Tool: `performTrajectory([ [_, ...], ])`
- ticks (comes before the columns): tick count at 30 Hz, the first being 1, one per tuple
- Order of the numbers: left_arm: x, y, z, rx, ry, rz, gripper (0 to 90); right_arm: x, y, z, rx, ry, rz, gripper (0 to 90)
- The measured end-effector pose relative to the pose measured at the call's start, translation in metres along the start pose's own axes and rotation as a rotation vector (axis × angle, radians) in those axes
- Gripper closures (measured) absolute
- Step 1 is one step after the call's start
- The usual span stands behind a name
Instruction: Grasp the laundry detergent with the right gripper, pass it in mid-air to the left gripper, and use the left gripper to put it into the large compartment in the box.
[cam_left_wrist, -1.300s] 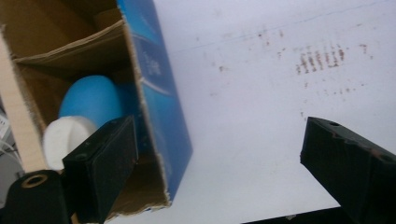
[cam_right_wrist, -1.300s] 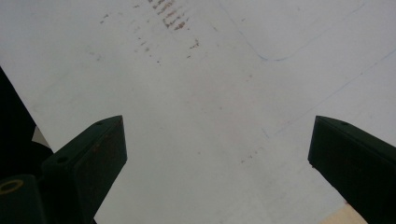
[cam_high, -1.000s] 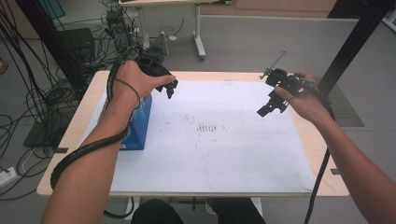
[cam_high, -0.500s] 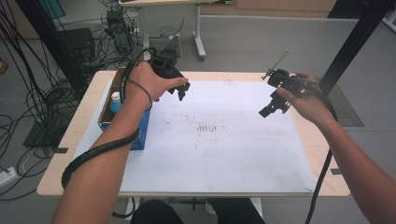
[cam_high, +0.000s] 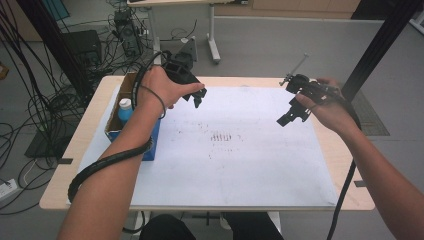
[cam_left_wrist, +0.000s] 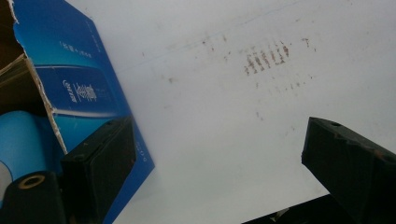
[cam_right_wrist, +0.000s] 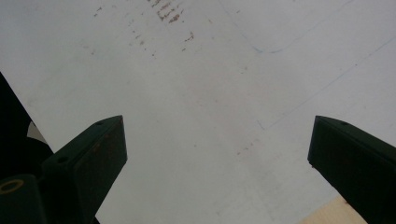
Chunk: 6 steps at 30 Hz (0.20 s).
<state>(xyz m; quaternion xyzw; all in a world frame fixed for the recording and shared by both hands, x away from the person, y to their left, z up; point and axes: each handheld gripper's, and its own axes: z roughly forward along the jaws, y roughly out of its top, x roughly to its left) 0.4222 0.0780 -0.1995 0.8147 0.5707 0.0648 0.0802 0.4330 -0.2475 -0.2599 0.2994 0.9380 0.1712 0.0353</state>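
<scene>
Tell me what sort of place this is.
Probably a lab or workshop: cable bundles lie on the grey floor, dark equipment stands behind, and the wooden table carries a stained white sheet.

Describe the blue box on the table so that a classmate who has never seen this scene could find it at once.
Start at the wooden table covered by a big white sheet. Go to its left edge, beside the person's left forearm. There stands an open-topped blue box with a blue bottle inside; it is the only coloured thing standing on the table.
</scene>
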Motion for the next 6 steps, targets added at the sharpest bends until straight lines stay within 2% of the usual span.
performTrajectory([
  [6, -0.0001, -0.0002, 0.0015, -0.009, -0.013, 0.000, 11.0, 0.0007, 0.0004, 0.0029, -0.008, -0.003, 0.003, 4.6],
])
